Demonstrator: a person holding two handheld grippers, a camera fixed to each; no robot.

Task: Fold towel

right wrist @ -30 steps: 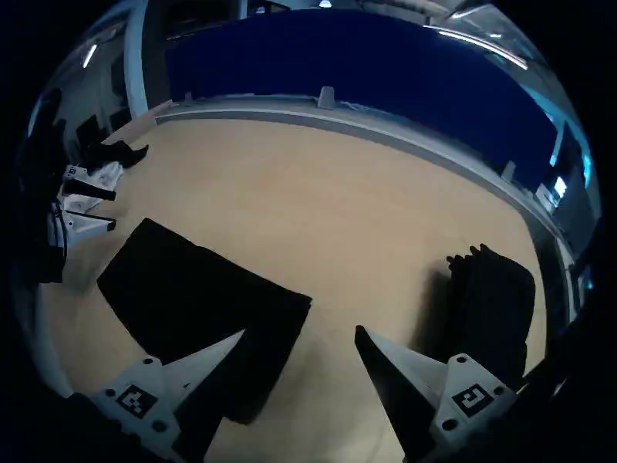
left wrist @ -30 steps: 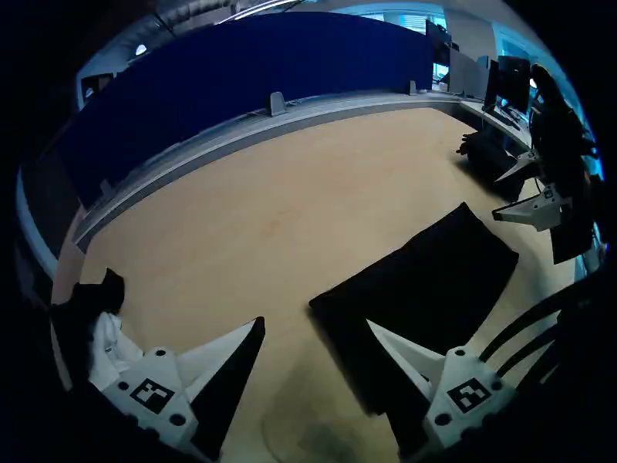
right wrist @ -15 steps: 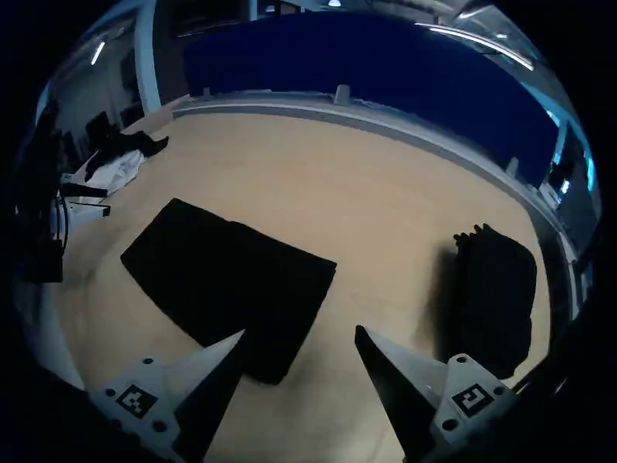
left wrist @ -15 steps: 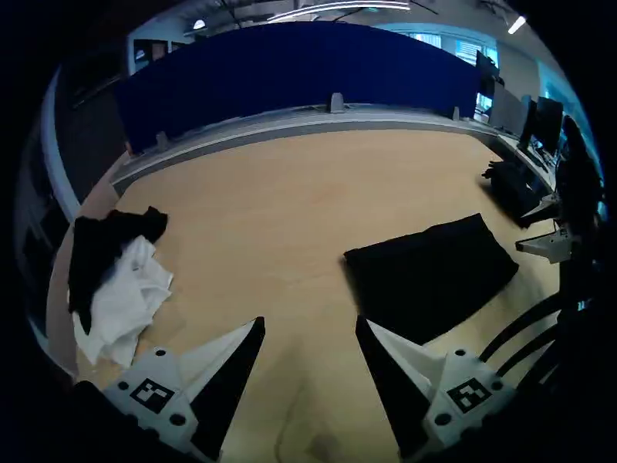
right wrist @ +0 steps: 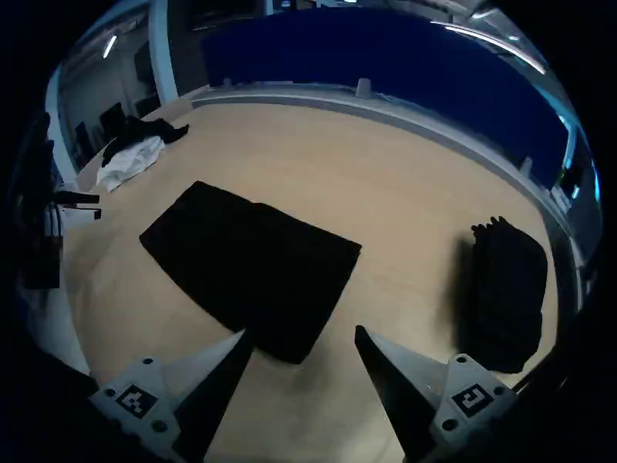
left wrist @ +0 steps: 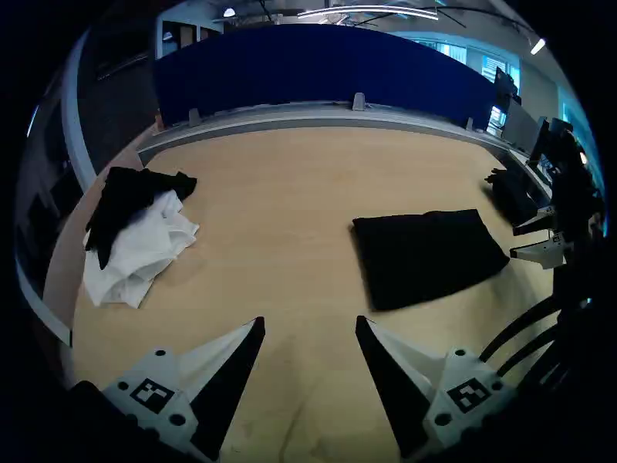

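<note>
A black towel (left wrist: 429,252) lies folded flat on the wooden table (left wrist: 293,193); in the right gripper view the black towel (right wrist: 251,266) sits just beyond the fingers. My left gripper (left wrist: 307,328) hangs open above the table's near part, left of the towel, holding nothing. My right gripper (right wrist: 302,339) is open over the towel's near edge, with nothing between its fingers. The right gripper (left wrist: 540,239) also appears at the far right of the left gripper view, beside the towel. The left gripper (right wrist: 77,203) appears far left in the right gripper view.
A heap of white and black cloths (left wrist: 135,231) lies at the table's left end. A stack of folded black towels (right wrist: 505,297) sits at the right. A blue partition (left wrist: 324,69) with a grey rail runs along the back edge. A dark chair back (left wrist: 540,339) stands near right.
Both grippers have pulled back and up from the towel. The left gripper view has swung left, bringing the cloth heap fully into sight. The towel lies still.
</note>
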